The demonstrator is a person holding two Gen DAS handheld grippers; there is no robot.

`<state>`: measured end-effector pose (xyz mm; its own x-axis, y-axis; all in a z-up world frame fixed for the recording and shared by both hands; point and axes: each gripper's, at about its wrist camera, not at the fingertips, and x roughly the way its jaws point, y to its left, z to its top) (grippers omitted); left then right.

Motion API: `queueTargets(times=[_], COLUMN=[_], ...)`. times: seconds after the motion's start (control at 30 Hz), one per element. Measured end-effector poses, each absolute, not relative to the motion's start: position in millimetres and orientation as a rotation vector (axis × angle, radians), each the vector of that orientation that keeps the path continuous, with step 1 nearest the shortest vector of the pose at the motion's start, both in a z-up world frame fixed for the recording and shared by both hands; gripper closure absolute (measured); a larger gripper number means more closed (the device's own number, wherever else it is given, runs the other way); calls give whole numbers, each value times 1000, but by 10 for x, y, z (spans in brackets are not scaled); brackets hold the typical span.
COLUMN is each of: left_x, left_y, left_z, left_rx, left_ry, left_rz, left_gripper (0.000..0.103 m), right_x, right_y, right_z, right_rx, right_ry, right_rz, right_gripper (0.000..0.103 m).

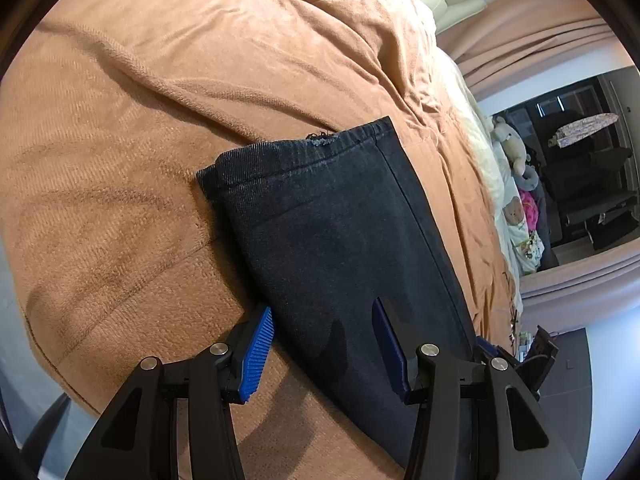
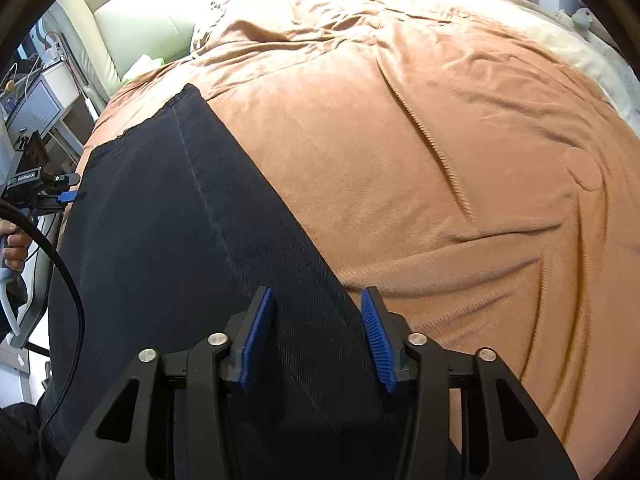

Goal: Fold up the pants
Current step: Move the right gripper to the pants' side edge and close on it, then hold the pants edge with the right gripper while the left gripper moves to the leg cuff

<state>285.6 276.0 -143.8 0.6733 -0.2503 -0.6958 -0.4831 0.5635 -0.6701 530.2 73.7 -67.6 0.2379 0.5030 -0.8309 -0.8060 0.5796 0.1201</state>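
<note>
**Dark pants flat on the blanket, both sets of fingers apart above them**

The dark charcoal denim pants (image 1: 344, 240) lie flat on the rust-orange fleece blanket (image 1: 160, 100) that covers the bed, and everything here is placed against them.

In the left wrist view, the left gripper (image 1: 324, 344) hovers over the near part of the pants. Its fingers are released: the left blue ribbed pad (image 1: 258, 354) sits at the pants' left edge, over the blanket, and the right pad (image 1: 390, 350) is above the dark cloth, with nothing pinched between them. The far end of the pants shows a frayed hem. To the right of the pants, past the bed's edge, soft toys (image 1: 516, 152) lie on pale bedding.

In the right wrist view, left of the pants, a hand (image 2: 14, 250) holds the other gripper beside a black cable (image 2: 68, 272). The right gripper (image 2: 318, 334) straddles the pants' right edge, one pad (image 2: 258, 340) over the cloth, the other (image 2: 378, 344) above the blanket. The fingers stand apart, not gripping the cloth.
</note>
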Motion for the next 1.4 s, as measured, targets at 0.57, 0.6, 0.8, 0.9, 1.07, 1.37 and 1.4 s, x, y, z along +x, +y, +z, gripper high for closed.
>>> queueTargets(times=[0.57, 0.6, 0.8, 0.9, 1.07, 1.37, 1.4], left_x=[2842, 2839, 2810, 2819, 2831, 2903, 2907], left_y=[2742, 2741, 2750, 2750, 2748, 2785, 2799], left_z=[-1426, -1428, -1444, -1447, -1452, -1453, -1448], left_rx=[-982, -982, -988, -985, -984, -990, -992], left_ry=[855, 855, 854, 856, 857, 840, 841], left_rz=[172, 173, 175, 177, 180, 192, 193], left_gripper=[51, 51, 51, 51, 51, 54, 56], right_x=[5279, 5287, 5395, 5484, 5574, 5479, 5469], right_y=[864, 881, 897, 856, 818, 944, 942], right_z=[-659, -679, -785, -821, -854, -726, -652], right_rx=[-404, -402, -395, -353, -327, -441, -444], right_ry=[927, 933, 981, 1016, 1062, 976, 947], right_rz=[899, 906, 925, 955, 1012, 915, 893], right_gripper=[87, 87, 86, 85, 85, 103, 103])
